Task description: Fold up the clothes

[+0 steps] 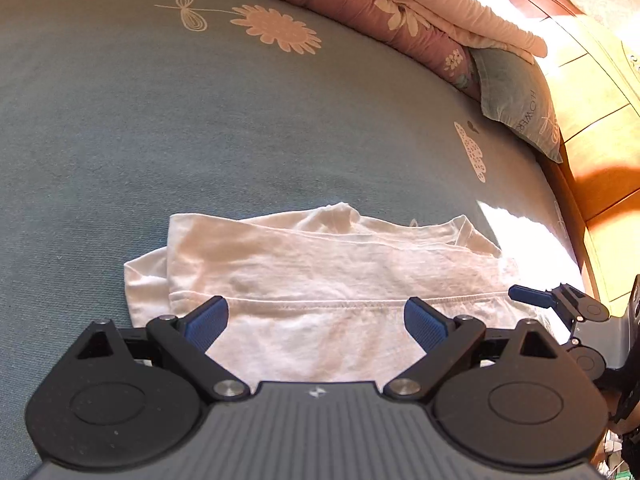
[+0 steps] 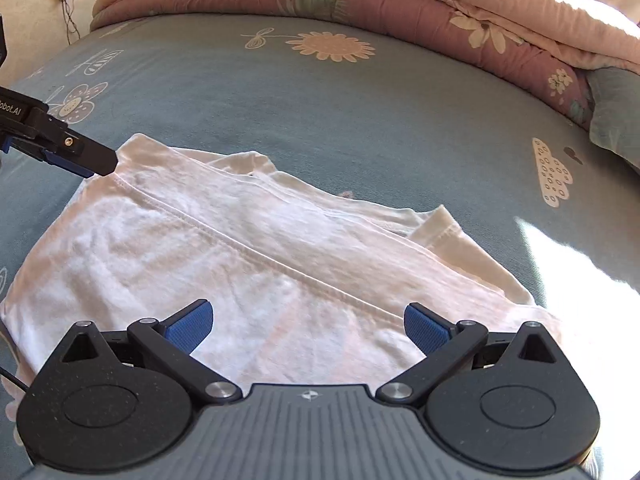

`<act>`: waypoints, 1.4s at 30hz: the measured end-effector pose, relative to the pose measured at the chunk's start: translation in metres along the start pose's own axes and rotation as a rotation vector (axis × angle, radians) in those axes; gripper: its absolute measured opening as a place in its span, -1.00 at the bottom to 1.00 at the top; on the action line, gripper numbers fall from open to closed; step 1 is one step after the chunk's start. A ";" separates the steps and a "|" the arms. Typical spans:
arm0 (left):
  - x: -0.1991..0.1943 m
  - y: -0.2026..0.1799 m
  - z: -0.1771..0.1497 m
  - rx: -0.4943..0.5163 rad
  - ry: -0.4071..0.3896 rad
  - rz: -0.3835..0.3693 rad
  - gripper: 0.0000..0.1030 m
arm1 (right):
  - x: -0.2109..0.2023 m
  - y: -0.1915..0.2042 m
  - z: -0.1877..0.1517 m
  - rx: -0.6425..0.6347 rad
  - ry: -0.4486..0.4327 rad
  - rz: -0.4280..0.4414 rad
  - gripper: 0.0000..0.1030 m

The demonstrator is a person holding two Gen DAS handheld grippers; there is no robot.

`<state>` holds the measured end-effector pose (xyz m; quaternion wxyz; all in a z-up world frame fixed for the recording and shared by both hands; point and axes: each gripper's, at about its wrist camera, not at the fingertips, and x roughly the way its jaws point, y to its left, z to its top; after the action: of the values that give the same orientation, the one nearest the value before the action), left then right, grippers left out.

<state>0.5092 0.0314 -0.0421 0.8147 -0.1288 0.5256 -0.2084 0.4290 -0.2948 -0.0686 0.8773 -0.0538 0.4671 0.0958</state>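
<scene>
The white shirt lay folded over on the blue bedsheet, both grippers spread wide and empty above it, where a careless snag could undo the layers.

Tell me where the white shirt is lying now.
In both wrist views the white shirt lies folded on the blue bedsheet, just ahead of both open claws, well short of the pink quilt.
</scene>
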 end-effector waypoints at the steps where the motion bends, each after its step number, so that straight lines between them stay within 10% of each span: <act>1: 0.003 -0.005 0.001 0.013 0.010 0.005 0.83 | -0.002 -0.012 -0.001 0.031 -0.011 -0.019 1.00; 19: 0.014 -0.026 0.004 -0.008 0.027 0.114 0.83 | 0.069 -0.063 0.033 0.125 -0.110 0.098 1.00; 29: 0.018 -0.035 -0.036 -0.097 0.109 -0.029 0.83 | -0.028 -0.089 -0.065 0.265 -0.115 0.050 1.00; 42: 0.017 -0.057 -0.086 -0.091 0.204 0.006 0.83 | -0.060 -0.082 -0.138 0.379 -0.068 0.066 1.00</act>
<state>0.4255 -0.0264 -0.0666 0.7509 -0.1423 0.6150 -0.1939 0.3029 -0.4072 -0.0956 0.8835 0.1309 0.4483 0.0366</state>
